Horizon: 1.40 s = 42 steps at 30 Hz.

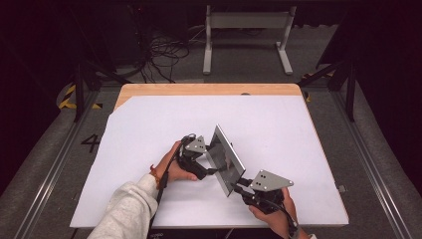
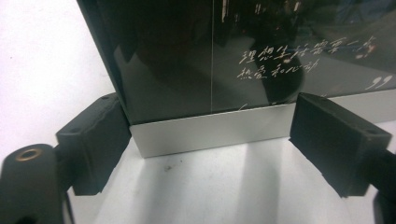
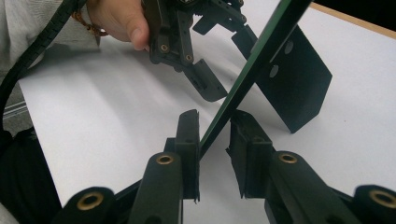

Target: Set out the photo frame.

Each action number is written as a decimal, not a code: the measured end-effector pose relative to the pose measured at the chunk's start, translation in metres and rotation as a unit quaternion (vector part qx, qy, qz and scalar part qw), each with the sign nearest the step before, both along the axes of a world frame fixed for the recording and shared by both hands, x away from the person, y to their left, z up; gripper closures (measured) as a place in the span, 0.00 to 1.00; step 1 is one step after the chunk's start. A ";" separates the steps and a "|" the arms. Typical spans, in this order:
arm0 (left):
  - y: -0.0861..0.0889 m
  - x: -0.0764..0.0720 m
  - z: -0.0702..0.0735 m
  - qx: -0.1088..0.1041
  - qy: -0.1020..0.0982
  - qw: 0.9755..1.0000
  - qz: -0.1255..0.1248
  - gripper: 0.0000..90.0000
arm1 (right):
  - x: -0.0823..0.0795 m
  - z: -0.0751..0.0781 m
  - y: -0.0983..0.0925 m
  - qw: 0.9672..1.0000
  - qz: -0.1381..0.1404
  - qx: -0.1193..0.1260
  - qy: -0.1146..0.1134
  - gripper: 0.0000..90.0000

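- Right gripper (image 1: 238,187): sits at the near right of the tabletop (image 1: 149,129), jaws pointing far-left. In the right gripper view the right gripper (image 3: 214,135) has its jaws narrowed around the near lower corner of the picture frame (image 3: 261,56). The left jaw touches the frame edge. A small gap shows at the right jaw, so a firm pinch cannot be confirmed.
- Left gripper (image 1: 213,169): sits left of the frame, jaws pointing right at the glass face. In the left gripper view the left gripper (image 2: 210,135) is spread wide, holding nothing. Its jaws stand either side of the silver lower rail of the picture frame (image 2: 210,70), and whether they touch it cannot be told.
- Picture frame (image 1: 226,159): stands on edge near the middle of the tabletop, tilted, between the two grippers. Its long axis runs from far-left to near-right. A back stand panel (image 3: 294,79) props it on the right.
- Judgement: the right gripper is nearer to a working hold. The next move depends on keeping that corner steady.
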<state>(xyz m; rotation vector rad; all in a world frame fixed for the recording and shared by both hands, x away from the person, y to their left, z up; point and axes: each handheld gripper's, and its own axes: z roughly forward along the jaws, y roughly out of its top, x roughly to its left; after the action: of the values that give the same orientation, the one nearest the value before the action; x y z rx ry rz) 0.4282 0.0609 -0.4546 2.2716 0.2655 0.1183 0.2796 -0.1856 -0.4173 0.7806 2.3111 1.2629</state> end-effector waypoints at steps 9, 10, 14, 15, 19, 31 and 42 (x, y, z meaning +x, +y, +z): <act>0.006 -0.002 0.002 0.008 0.005 1.000 -0.002 0.19 | 0.001 0.001 -0.004 1.000 -0.002 -0.003 -0.001 0.84; 0.008 -0.003 0.003 0.008 0.006 1.000 -0.001 0.19 | 0.001 0.001 -0.004 1.000 -0.002 -0.004 -0.002 0.84; 0.013 -0.007 0.004 0.011 0.004 1.000 -0.005 0.23 | 0.003 -0.001 -0.008 1.000 -0.019 -0.008 -0.007 0.86; 0.013 -0.011 0.004 0.016 -0.002 1.000 0.000 0.24 | 0.004 -0.002 -0.008 1.000 -0.024 -0.008 -0.009 0.87; 0.017 -0.018 0.004 0.023 -0.005 1.000 0.007 0.22 | 0.006 -0.002 -0.009 1.000 -0.025 -0.006 -0.010 0.87; 0.017 -0.015 0.011 -0.038 -0.026 0.998 0.031 0.23 | 0.001 0.004 -0.016 1.000 -0.025 -0.007 -0.015 0.86; 0.009 -0.010 0.009 -0.061 0.002 0.998 0.016 0.27 | 0.001 0.006 -0.019 1.000 -0.022 -0.002 -0.011 0.89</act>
<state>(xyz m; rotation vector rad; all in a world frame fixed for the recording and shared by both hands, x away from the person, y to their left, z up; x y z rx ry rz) 0.4183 0.0698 -0.4452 2.1481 0.3025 0.1118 0.2802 -0.2051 -0.4114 0.8070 2.2654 1.2404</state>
